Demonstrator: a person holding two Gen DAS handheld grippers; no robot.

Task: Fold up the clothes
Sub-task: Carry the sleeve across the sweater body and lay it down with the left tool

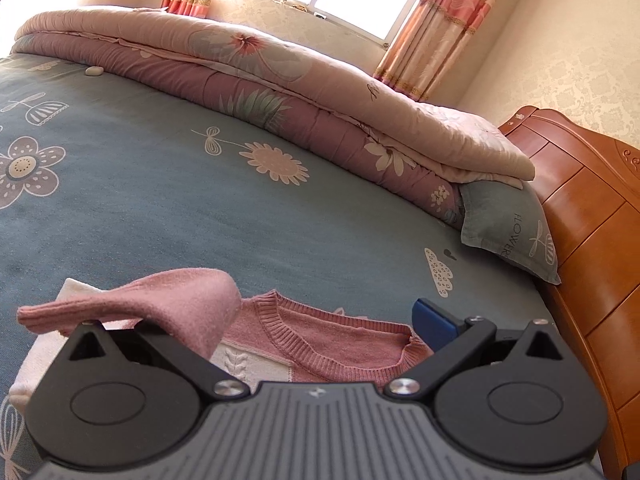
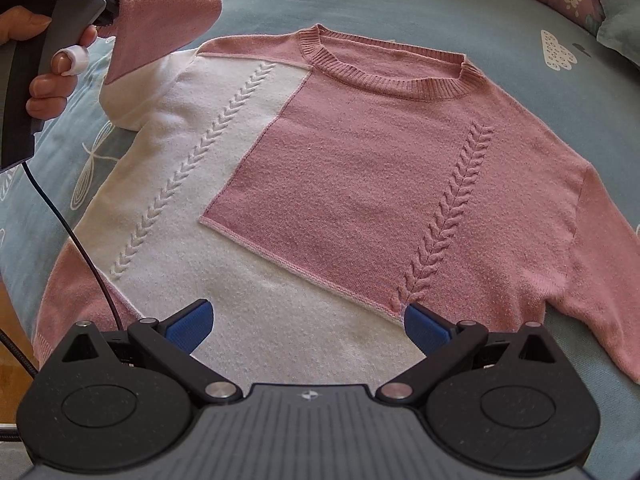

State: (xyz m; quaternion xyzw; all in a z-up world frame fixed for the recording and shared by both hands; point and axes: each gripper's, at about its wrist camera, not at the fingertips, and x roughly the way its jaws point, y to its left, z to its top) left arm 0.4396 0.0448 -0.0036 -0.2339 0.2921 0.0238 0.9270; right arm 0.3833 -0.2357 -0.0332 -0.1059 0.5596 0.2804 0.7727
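Here the left tongs [image 1: 294, 320] drape a pink sleeve [image 1: 168, 300].

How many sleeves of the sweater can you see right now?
2. The lifted sleeve is at the upper left of the sweater, draped over the left gripper. The flat sleeve lies on the bed sheet at the right. Neither is hidden.

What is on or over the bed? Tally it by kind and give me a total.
Sweater: 1
Quilt: 1
Pillow: 1
Small white object: 1
Hand-held grippers: 2, the left hand-held gripper and the right hand-held gripper
Total: 6
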